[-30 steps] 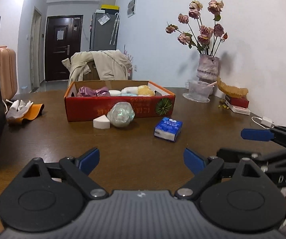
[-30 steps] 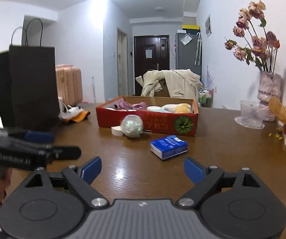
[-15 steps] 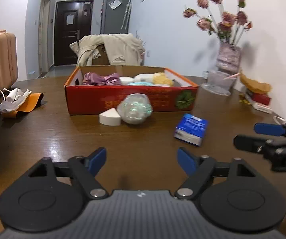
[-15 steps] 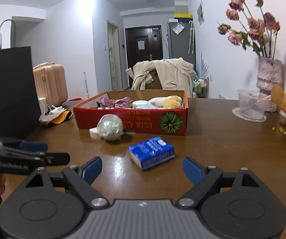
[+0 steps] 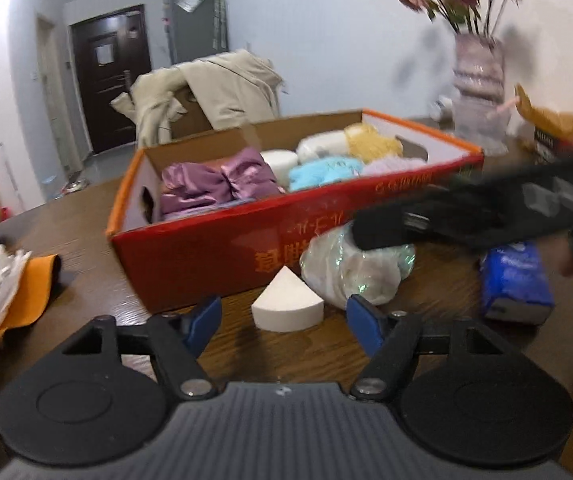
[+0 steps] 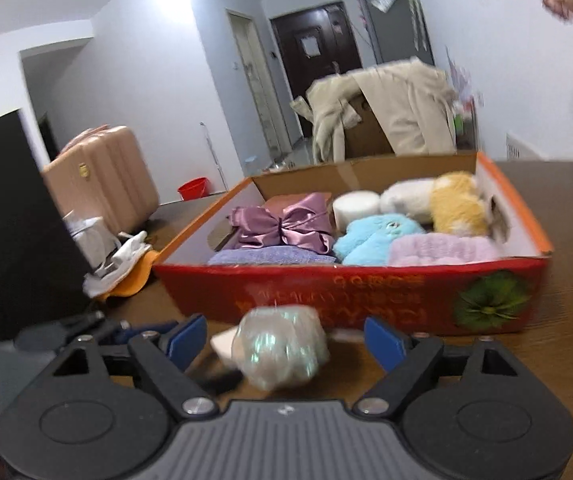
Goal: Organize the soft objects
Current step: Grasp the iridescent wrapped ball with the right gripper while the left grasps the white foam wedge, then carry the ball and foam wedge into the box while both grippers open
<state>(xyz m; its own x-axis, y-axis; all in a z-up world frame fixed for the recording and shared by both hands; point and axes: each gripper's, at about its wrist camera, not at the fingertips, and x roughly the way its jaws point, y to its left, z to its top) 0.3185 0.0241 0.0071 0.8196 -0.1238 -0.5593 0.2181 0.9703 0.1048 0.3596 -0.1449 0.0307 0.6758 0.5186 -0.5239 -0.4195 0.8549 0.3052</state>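
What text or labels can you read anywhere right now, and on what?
Nothing can be read for certain.
Red box, front wall: orange printing, upside down and blurred, not readable.
Right gripper, side of its body: pale lettering, smeared by motion, not readable.
Blue packet: white printing, too blurred.
Small dark box by the vase: pale marks, too small.
Paper on the door: too small.
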